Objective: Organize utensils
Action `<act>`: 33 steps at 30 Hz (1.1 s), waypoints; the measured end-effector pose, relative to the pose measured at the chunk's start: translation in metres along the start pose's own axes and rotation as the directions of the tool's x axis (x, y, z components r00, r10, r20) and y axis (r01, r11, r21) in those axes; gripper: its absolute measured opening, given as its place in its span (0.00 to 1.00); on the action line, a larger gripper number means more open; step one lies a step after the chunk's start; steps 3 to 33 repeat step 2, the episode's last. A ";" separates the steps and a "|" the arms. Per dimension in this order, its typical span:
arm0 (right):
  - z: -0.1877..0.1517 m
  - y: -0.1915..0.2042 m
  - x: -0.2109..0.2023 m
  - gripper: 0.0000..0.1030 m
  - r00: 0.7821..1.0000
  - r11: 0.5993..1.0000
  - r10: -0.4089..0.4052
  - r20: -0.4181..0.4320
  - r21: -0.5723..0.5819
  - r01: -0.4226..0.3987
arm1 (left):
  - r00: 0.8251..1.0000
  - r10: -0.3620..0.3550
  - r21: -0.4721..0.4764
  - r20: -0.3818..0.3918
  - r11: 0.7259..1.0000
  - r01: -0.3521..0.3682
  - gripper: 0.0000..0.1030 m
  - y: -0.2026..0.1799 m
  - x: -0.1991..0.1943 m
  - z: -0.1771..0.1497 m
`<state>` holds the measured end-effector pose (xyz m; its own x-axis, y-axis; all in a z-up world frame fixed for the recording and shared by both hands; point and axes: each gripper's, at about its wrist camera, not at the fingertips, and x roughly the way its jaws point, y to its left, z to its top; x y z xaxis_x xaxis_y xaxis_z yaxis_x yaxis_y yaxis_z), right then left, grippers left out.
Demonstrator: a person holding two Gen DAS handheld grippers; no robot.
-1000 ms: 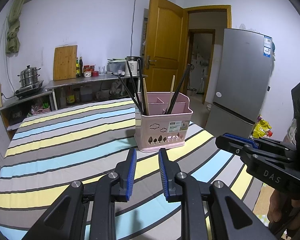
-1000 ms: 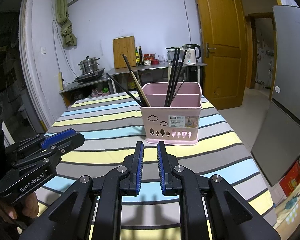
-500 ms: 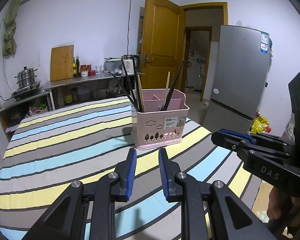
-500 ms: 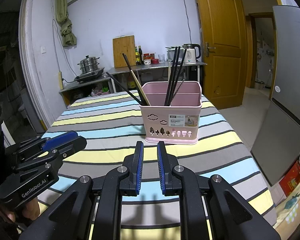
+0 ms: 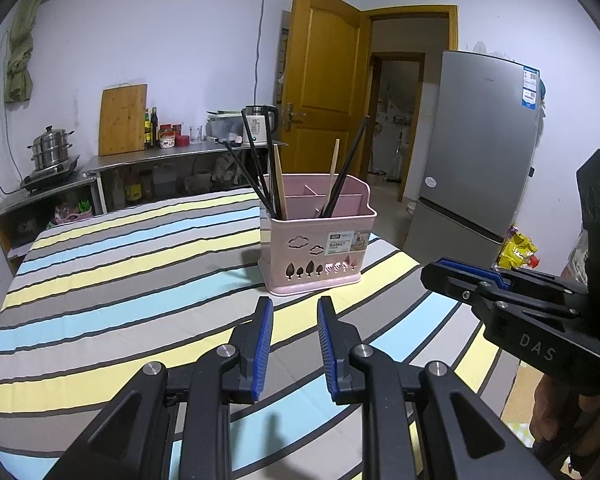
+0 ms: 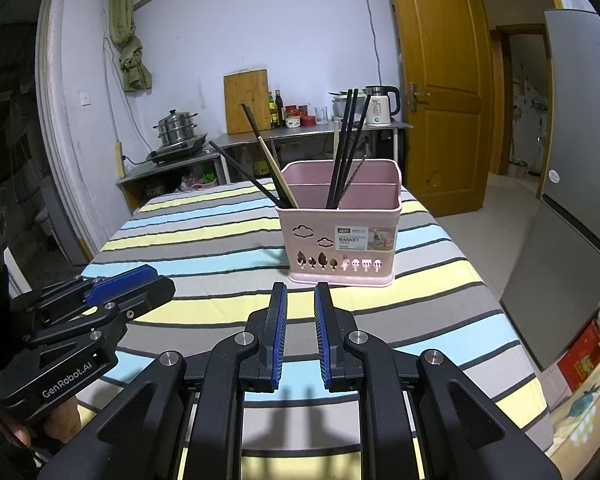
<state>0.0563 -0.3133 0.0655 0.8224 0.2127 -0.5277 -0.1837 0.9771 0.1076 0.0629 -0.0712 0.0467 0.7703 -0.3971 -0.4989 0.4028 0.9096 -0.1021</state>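
A pink utensil basket (image 5: 316,240) stands upright on the striped tablecloth (image 5: 120,288); it also shows in the right wrist view (image 6: 340,236). Several black and wooden chopsticks (image 5: 276,184) stand in its compartments, and show in the right wrist view too (image 6: 346,148). My left gripper (image 5: 294,308) hovers above the cloth in front of the basket, jaws slightly apart and empty. My right gripper (image 6: 300,292) is also in front of the basket, jaws slightly apart and empty. Each gripper shows in the other's view, left (image 6: 128,280) and right (image 5: 460,270).
A grey fridge (image 5: 480,152) stands right of the table, by an open wooden door (image 5: 320,80). A steel counter (image 5: 160,156) at the back wall holds a kettle, bottles, a cutting board and a steamer pot (image 5: 52,150). The table's right edge (image 6: 512,320) is near.
The left gripper has drawn back a little from the basket, which looks smaller and farther. The right gripper has barely moved. Both stay slightly apart and empty.
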 end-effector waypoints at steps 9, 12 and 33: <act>-0.002 -0.001 -0.001 0.14 1.000 1.000 0.000 -0.001 0.001 0.000 | 1.000 0.005 -0.001 0.002 1.000 -0.005 0.21 0.000 0.000 0.000; -0.002 -0.001 -0.001 0.14 1.000 1.000 0.000 -0.001 0.001 0.000 | 1.000 0.005 -0.001 0.002 1.000 -0.005 0.21 0.000 0.000 0.000; -0.002 -0.001 -0.001 0.14 1.000 1.000 0.000 -0.001 0.001 0.000 | 1.000 0.005 -0.001 0.002 1.000 -0.005 0.21 0.000 0.000 0.000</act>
